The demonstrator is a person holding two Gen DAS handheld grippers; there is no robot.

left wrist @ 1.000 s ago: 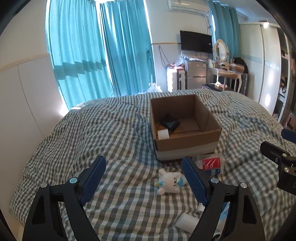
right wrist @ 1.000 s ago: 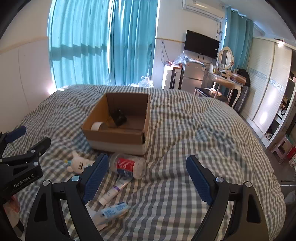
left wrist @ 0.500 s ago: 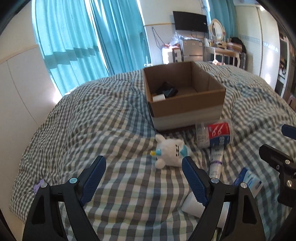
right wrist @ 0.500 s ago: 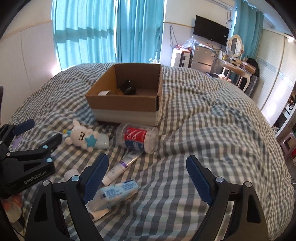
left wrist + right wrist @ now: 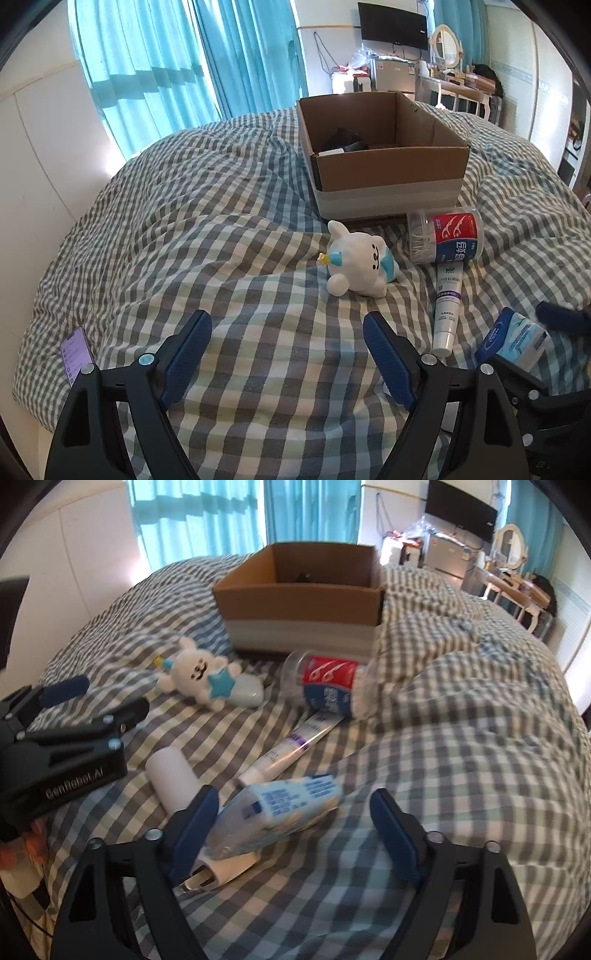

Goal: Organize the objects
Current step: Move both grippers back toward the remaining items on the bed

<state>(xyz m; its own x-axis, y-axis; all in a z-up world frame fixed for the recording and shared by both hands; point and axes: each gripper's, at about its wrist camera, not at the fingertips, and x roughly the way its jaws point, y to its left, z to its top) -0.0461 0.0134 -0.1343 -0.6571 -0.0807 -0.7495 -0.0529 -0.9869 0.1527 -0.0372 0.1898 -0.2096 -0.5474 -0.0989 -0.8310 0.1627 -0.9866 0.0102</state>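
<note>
Two hand-held grippers hang low over a checked bed [image 5: 207, 229] strewn with toiletries waiting to be put away. The left gripper [image 5: 286, 352], in the lower centre of its own view, has its fingers spread wide and released, holding nothing, with only bare quilt between them. Ahead of it, right of centre, a white plush toy [image 5: 356, 264] lies on its side near the front wall of an open cardboard box [image 5: 388, 173], which sits in the upper right of that view and already holds a dark item and something white, too hidden to name.

The right gripper [image 5: 293, 821], at the bottom of its view, is likewise open and empty-handed, but its fingers sit either side of a blue-and-white pack [image 5: 284, 805] lying at a slant, its near end touching or just beside the left finger. The placement suggests the pack is the next thing to be taken. A toothpaste tube [image 5: 291, 746] lies just beyond it, its far end tucked under a tipped-over clear jar of floss picks [image 5: 328, 694] that rests close to the box. A white cylinder [image 5: 173, 775] lies to the left, and a phone [image 5: 75, 352] sits at the bed's lower left edge in the left view. Most of the loose items remain outside the box, so the sorting looks barely begun.
</note>
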